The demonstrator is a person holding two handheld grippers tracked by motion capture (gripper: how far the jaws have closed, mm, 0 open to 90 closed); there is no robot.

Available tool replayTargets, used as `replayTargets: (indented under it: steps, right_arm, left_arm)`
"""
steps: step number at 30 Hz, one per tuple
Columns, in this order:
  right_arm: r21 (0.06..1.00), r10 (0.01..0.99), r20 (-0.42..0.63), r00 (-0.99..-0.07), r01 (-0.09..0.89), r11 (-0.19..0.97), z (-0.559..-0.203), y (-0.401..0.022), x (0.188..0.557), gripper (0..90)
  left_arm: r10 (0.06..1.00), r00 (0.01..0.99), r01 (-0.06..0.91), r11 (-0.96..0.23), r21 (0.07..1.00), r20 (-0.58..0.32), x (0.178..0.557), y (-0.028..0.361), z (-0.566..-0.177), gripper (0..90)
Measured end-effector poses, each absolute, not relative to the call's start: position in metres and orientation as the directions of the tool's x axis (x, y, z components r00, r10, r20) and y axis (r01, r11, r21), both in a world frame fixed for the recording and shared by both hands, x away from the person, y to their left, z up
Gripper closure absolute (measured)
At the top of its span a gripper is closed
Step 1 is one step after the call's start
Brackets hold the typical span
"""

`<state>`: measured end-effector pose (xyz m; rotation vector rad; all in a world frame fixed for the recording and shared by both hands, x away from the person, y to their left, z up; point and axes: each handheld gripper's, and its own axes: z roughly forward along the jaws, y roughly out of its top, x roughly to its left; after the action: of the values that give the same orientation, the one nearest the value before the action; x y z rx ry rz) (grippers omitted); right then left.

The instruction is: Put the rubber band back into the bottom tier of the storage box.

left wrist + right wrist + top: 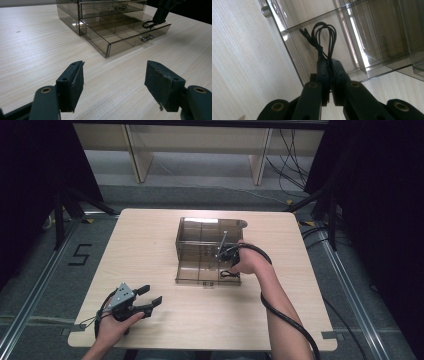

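Observation:
A smoky clear plastic drawer cabinet (200, 237) stands mid-table, its bottom drawer (207, 272) pulled out toward me. My right gripper (329, 67) is shut on a coiled, tied black cable (322, 37), holding it over the drawer's front right compartment (150, 26). In the high view the right gripper (227, 256) hangs above that corner, with the cable (229, 274) dangling below. My left gripper (152, 297) rests at the near left of the table, open, with nothing between its pads (75, 82).
The wooden table (150, 245) has bare surface around the cabinet. The drawer's front carries two small knobs (147, 38). The cabinet's upper drawers (112, 7) are pushed in. Dark curtains and stands flank the table; cables lie on the floor beyond.

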<state>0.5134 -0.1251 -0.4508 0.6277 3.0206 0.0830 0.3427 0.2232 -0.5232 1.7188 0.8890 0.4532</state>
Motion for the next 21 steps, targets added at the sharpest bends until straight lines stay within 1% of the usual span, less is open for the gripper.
replayTargets:
  steps: [1,11,13,15,21]
  right_arm:
    - [0.056,0.412,-0.048,-0.910,0.409,0.911,-0.4516,-0.1244,0.5124,87.3]
    - [0.051,0.400,-0.047,-0.915,0.398,0.916,-0.4570,-0.1250,0.5133,86.9]
    - [0.052,0.410,-0.042,-0.911,0.408,0.912,-0.4582,-0.1254,0.5131,86.8]
    - [0.050,0.398,-0.044,-0.916,0.396,0.917,-0.4588,-0.1249,0.5134,86.7]
    - [0.047,0.414,-0.037,-0.910,0.412,0.910,-0.4608,-0.1245,0.5128,85.6]
  left_arm:
    - [0.753,0.645,0.336,-0.122,0.934,-0.134,0.3425,0.2230,-0.5233,31.1]
    - [0.752,0.646,0.336,-0.123,0.934,-0.134,0.3427,0.2231,-0.5233,31.1]
    - [0.752,0.645,0.336,-0.123,0.934,-0.133,0.3427,0.2231,-0.5233,31.0]
    - [0.752,0.646,0.336,-0.123,0.934,-0.133,0.3427,0.2232,-0.5233,31.0]
    - [0.752,0.645,0.337,-0.120,0.934,-0.136,0.3426,0.2232,-0.5233,31.0]
